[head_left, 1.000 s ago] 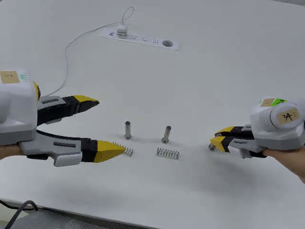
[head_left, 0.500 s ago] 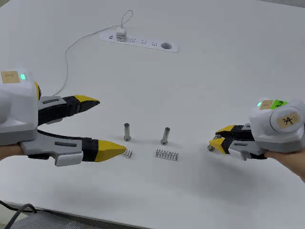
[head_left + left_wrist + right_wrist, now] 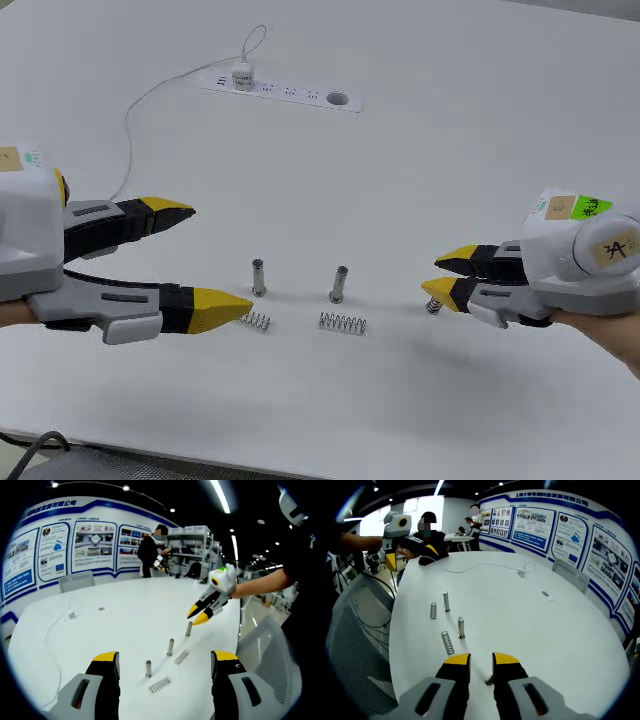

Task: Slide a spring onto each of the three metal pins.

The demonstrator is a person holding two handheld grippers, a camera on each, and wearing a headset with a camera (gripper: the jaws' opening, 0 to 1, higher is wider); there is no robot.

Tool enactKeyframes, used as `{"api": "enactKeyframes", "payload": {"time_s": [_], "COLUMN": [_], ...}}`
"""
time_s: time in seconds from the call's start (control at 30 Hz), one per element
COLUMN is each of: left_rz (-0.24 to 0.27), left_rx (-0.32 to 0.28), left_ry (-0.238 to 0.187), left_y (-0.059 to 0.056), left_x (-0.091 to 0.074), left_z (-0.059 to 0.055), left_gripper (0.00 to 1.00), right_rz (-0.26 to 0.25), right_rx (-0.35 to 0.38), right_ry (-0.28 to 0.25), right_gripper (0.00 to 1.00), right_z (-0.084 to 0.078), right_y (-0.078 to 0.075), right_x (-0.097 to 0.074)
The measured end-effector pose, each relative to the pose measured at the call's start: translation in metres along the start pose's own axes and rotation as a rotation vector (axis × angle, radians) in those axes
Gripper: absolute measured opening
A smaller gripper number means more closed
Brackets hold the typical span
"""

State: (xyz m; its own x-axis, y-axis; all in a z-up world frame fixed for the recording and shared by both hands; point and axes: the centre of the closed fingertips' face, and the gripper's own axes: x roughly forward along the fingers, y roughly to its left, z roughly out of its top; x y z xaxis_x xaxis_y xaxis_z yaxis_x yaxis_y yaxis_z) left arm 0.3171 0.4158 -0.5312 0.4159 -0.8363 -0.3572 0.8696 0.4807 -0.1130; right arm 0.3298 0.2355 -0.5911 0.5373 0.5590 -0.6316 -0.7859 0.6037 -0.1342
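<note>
Two bare metal pins (image 3: 259,277) (image 3: 339,283) stand upright on the white table (image 3: 420,150). In front of each lies a loose spring (image 3: 256,320) (image 3: 342,323). A third, shorter pin (image 3: 433,306) stands at the right and seems to carry a spring. My right gripper (image 3: 443,274) is open a little, its tips just above and beside that pin; the pin base (image 3: 489,681) shows between the jaws. My left gripper (image 3: 203,256) is wide open left of the pins, its lower tip near the left spring. The left gripper view shows the pins (image 3: 148,668) (image 3: 170,646) (image 3: 188,628) and springs (image 3: 160,684) (image 3: 182,656).
A white power strip (image 3: 280,88) with a plugged charger (image 3: 242,73) and a white cable (image 3: 135,110) lies at the far side. The table's front edge (image 3: 300,468) runs close below the grippers. A mesh chair (image 3: 355,630) stands beside the table; people stand in the background.
The right gripper's jaws have parted a little at the third pin. The left gripper holds about the same place; the head camera has shifted.
</note>
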Motion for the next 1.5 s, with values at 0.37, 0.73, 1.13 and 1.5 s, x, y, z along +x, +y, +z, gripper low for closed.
{"api": "enactKeyframes", "payload": {"time_s": [0.37, 0.73, 1.13, 1.5], "left_rz": [0.002, 0.015, 0.041, 0.025], "left_rx": [-0.003, -0.022, -0.035, -0.043], "left_ry": [0.006, 0.03, 0.053, 0.068], "left_y": [0.004, 0.007, 0.016, 0.012], "left_x": [0.002, 0.0, -0.006, 0.001], "left_z": [-0.002, -0.011, -0.02, -0.024], "left_gripper": [0.76, 0.75, 0.75, 0.74], "right_rz": [0.13, 0.18, 0.186, 0.243], "right_rx": [-0.039, -0.069, -0.058, -0.029], "right_ry": [0.035, 0.1, 0.158, 0.159], "right_gripper": [0.18, 0.16, 0.15, 0.12], "right_z": [-0.007, -0.024, -0.034, -0.035], "right_y": [0.045, 0.058, 0.056, 0.064], "right_x": [0.029, 0.061, 0.079, 0.079]}}
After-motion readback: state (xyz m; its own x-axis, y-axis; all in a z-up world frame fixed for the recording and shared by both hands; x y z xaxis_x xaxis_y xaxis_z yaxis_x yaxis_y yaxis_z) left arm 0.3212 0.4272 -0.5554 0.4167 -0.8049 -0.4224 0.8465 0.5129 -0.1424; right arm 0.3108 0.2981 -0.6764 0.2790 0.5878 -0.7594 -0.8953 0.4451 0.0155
